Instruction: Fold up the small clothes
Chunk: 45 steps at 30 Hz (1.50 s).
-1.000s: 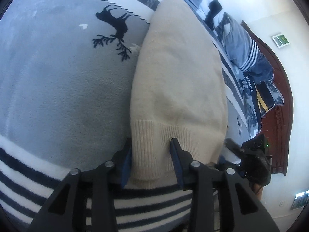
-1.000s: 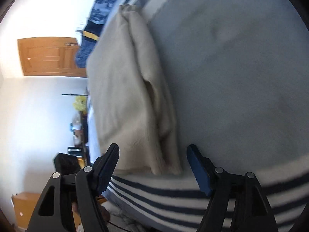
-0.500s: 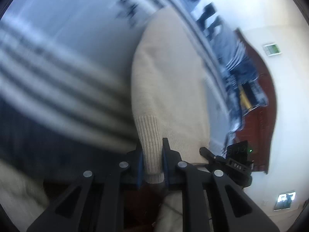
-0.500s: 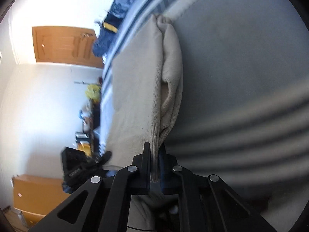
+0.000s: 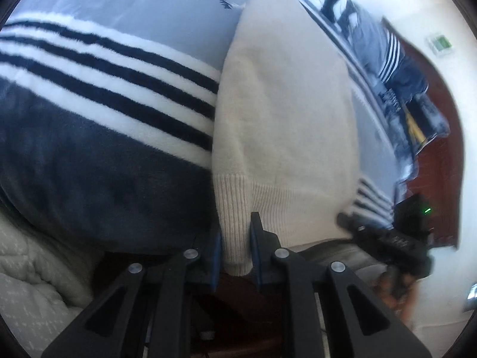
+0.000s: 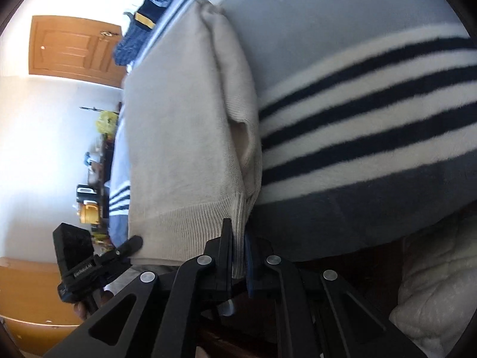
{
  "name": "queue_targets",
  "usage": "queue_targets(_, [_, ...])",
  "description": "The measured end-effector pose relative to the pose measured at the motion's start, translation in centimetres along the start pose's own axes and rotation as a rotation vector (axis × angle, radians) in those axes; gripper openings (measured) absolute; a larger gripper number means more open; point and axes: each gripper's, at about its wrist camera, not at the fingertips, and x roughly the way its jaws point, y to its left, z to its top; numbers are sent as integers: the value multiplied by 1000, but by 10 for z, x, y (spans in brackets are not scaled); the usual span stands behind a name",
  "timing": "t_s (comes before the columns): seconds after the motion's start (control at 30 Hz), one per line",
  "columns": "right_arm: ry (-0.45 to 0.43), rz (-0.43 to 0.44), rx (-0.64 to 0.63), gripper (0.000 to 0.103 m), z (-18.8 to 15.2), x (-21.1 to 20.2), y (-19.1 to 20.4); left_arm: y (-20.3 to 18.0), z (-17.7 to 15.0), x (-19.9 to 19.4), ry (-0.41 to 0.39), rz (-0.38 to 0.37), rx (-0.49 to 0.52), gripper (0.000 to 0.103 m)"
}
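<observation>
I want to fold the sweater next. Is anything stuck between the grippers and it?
No. Each hand-held gripper, left and right, is already shut on the cream sweater's ribbed hem, nothing visible between pads and knit.

Bright daylight; blown-out walls; fisheye warping; slight motion blur.

Small white lettering on the black body of the left gripper (image 6: 74, 271) showing at lower left of the right wrist view, too blurred for reading, nothing else legible
</observation>
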Motion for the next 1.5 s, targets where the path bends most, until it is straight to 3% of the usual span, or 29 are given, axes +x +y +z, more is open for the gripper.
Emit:
queue_targets(0.17, [-18, -3, -44, 7, -6, -6, 7, -8, -3, -20, -55, 0, 48, 18])
queue_targets(0.3, [-33, -30, -65, 12, -8, -11, 11, -9, -6, -29, -89, 140, 97, 20])
queue_targets(0.33, [-48, -38, -73, 19, -9, -16, 14, -12, -5, -34, -110, 137, 96, 24])
queue_targets(0.37, [-74, -46, -87, 43, -8, -24, 17, -10, -3, -44, -143, 125, 89, 27])
queue_targets(0.43, [-155, -56, -113, 66, -7, -41, 24, -8, 5, -61, -209, 123, 79, 47])
queue_targets(0.5, [-204, -50, -130, 66, -1, -54, 32, -12, 20, -66, -238, 124, 73, 51])
queue_targets(0.6, [-239, -9, -118, 66, 20, -61, 40, -14, 52, -64, -217, 114, 72, 51])
queue_targets(0.73, [-209, -32, -164, 44, 56, -44, 57, -22, 90, -39, -183, 139, 105, 50])
queue_targets(0.8, [-191, -63, -181, 43, 72, -32, 61, -22, 104, -20, -154, 133, 104, 49])
queue_targets(0.9, [-152, -95, -183, 40, 90, -2, 59, -13, 116, 6, -105, 84, 59, 34])
queue_targets(0.93, [-145, -96, -181, 28, 92, 3, 57, -5, 113, 14, -96, 35, 33, 24])
queue_targets(0.97, [-136, -94, -180, 13, 93, 9, 53, 1, 109, 16, -102, 1, 10, 22])
queue_targets(1.0, [-140, -98, -179, 6, 92, 14, 51, 5, 106, 15, -115, -24, -12, 13])
queue_targets(1.03, [-141, -83, -174, 4, 91, 15, 50, 9, 103, 9, -124, -76, -33, 12])
queue_targets(1.07, [-147, -43, -156, 4, 91, 11, 50, 12, 101, -2, -142, -122, -48, 12])
queue_targets(1.13, [-183, 45, -147, 3, 89, -7, 55, 14, 99, -8, -149, -110, -39, 11])
queue_targets(1.2, [-194, 11, -170, 3, 89, -11, 58, 13, 98, 4, -115, -38, -12, 11])
queue_targets(1.3, [-95, -52, -100, 4, 95, 16, 34, 7, 97, 6, -107, -5, -4, 15])
queue_targets(1.37, [-108, -54, -117, 7, 96, 15, 41, 0, 94, -4, -136, 10, 10, 25])
queue_targets(1.4, [-131, -47, -156, 7, 95, 8, 50, -1, 94, -10, -154, 3, 11, 35])
queue_targets(1.43, [-151, -28, -185, 13, 94, 2, 59, -3, 95, -17, -170, -9, 11, 41])
queue_targets(1.47, [-162, -18, -197, 37, 92, -3, 63, -4, 98, -24, -184, -12, 13, 42])
queue_targets(1.5, [-187, -26, -208, 50, 93, -9, 69, -8, 103, -30, -198, -7, 18, 43])
